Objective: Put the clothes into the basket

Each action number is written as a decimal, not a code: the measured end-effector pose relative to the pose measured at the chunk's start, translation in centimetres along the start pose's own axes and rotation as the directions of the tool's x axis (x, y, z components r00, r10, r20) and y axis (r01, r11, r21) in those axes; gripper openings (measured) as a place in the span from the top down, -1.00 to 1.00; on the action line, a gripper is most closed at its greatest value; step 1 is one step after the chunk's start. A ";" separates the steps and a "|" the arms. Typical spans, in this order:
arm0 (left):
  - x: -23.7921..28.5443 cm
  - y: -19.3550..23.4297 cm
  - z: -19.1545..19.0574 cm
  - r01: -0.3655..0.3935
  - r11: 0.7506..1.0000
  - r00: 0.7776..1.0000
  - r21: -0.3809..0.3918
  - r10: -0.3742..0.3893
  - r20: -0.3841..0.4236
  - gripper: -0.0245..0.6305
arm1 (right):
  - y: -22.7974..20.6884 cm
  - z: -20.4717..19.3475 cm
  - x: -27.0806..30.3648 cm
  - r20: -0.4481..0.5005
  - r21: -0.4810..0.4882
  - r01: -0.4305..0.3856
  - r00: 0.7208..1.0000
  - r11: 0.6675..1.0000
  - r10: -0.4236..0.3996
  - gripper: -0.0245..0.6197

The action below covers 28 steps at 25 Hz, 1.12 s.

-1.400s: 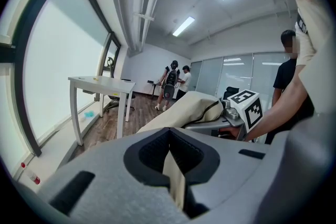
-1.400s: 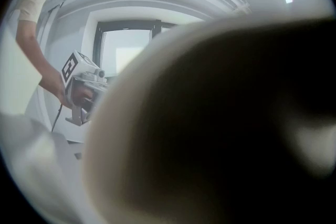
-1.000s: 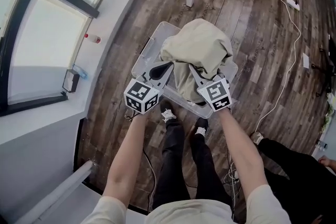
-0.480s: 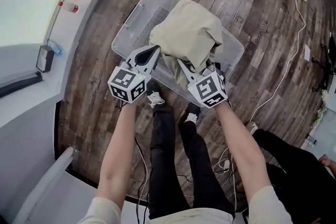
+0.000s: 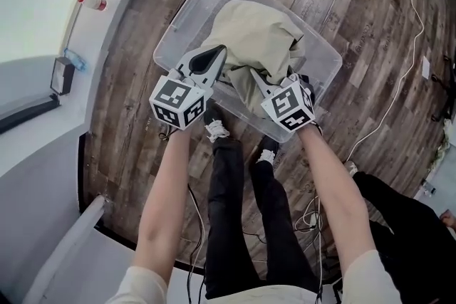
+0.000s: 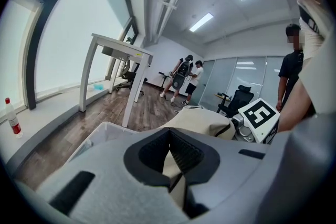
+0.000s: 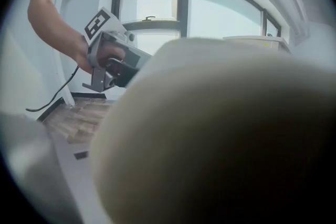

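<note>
We see print only on the marker cubes behind the tongs: a black-and-white square pattern on the left cube point(image 5: 178, 102) and on the right cube point(image 5: 288, 105). The red-capped bottle point(image 5: 95, 3), well off to the left of the left tongs point(image 5: 216, 55), has a label too small to read.

The beige garment point(image 5: 253, 32) is bunched just ahead of both tongs and between them. It sags into the clear basket point(image 5: 178, 18) that stands under them on the wooden floor point(image 5: 370, 32).

The left tongs are pressed together on a fold — a strip of beige cloth stands between their jaws. The right tongs point(image 5: 258, 78) have their tips sunk in the garment's near edge. Cloth smothers their own camera, so we cannot tell whether they pinch it.
</note>
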<state>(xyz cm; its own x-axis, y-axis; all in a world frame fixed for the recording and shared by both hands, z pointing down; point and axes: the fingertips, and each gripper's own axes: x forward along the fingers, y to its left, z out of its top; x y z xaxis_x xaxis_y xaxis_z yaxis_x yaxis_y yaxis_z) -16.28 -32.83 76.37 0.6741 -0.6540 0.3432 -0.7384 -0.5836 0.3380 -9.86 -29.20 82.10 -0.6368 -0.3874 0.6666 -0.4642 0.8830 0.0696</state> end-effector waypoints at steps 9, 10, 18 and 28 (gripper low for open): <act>1.7 -0.5 -1.6 0.021 1.000 0.999 0.013 -0.020 -0.032 0.88 | -2.4 -3.6 2.5 -0.136 0.053 0.043 0.990 0.998 -0.036 0.75; 1.9 -0.5 -1.8 0.021 1.000 0.999 0.011 -0.021 -0.035 0.89 | -2.6 -4.1 2.7 -0.159 0.070 0.042 0.987 0.997 -0.031 0.68; 3.2 -1.2 -1.8 0.045 0.999 0.998 0.015 -0.044 -0.039 0.89 | -3.3 -4.9 2.4 -0.172 0.133 0.071 0.984 0.989 -0.047 0.20; 3.1 -1.5 -1.4 0.032 0.999 0.999 0.016 -0.031 -0.031 0.89 | -3.4 -3.5 1.8 -0.132 0.092 0.093 0.988 0.991 -0.081 0.22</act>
<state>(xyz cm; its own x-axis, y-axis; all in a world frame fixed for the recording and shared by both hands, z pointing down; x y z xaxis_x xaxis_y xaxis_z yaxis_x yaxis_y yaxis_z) -13.04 -33.31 78.16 0.6973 -0.6204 0.3591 -0.7167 -0.6117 0.3348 -7.30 -31.98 85.68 -0.5103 -0.4190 0.7511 -0.5765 0.8147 0.0628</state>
